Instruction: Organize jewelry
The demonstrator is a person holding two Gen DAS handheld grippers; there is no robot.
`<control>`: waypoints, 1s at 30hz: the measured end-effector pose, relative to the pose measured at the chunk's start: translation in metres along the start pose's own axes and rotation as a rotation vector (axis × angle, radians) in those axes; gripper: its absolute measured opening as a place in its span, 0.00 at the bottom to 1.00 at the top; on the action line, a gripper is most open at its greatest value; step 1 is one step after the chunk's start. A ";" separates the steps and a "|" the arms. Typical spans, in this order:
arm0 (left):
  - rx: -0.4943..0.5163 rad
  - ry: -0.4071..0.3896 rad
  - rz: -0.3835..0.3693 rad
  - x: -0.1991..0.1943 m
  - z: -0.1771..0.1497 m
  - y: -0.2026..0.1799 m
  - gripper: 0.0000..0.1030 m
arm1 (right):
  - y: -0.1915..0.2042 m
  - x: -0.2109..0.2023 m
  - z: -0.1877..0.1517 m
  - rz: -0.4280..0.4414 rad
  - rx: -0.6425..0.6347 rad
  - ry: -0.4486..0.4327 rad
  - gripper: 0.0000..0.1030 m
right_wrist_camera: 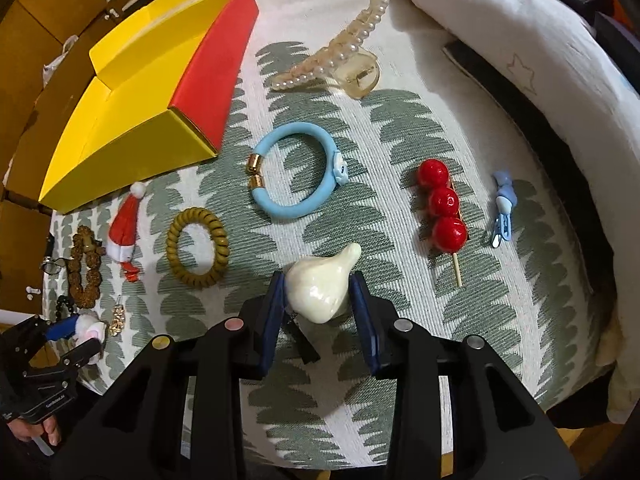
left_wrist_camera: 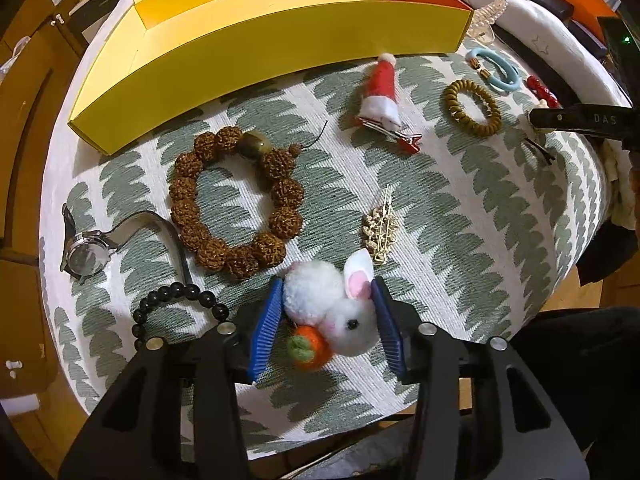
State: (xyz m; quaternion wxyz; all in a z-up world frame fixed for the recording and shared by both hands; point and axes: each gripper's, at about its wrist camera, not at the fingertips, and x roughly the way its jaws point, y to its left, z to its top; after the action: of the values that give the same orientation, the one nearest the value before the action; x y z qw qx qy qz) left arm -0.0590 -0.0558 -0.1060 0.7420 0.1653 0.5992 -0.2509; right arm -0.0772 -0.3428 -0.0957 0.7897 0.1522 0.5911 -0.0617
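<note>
Two grippers straddle items: left gripper (left_wrist_camera: 328,320) loosely around the fluffy white pompom rabbit clip (left_wrist_camera: 336,308), right gripper (right_wrist_camera: 318,300) narrowly flanking the glossy cream garlic-shaped clip (right_wrist_camera: 320,284), yellow cardboard box (left_wrist_camera: 240,60) at eleven o'clock.

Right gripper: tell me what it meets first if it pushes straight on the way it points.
The cream shell-shaped clip, already between the right gripper pads; under it lies the patterned cloth. Contact is hard to judge.

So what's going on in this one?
A person is sorting hair accessories and bracelets laid out on a patterned cloth. The left hand-held gripper straddles a white pom-pom bunny clip; the right hand-held gripper straddles a cream pearly clip. The yellow box looks empty.
</note>
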 end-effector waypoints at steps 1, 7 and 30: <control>-0.001 0.001 0.003 0.001 0.001 0.003 0.51 | 0.000 0.000 0.000 -0.005 -0.002 -0.003 0.37; -0.008 -0.022 0.001 -0.010 0.008 0.010 0.55 | 0.005 -0.011 0.001 -0.029 -0.010 -0.054 0.51; -0.135 -0.319 -0.009 -0.082 0.002 0.057 0.82 | 0.033 -0.057 0.000 -0.064 -0.019 -0.317 0.77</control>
State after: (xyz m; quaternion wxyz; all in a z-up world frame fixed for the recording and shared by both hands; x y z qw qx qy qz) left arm -0.0381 0.0044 -0.0291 0.8359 0.0706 0.4903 -0.2364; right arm -0.0853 -0.3164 -0.0360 0.8720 0.1142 0.4644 -0.1047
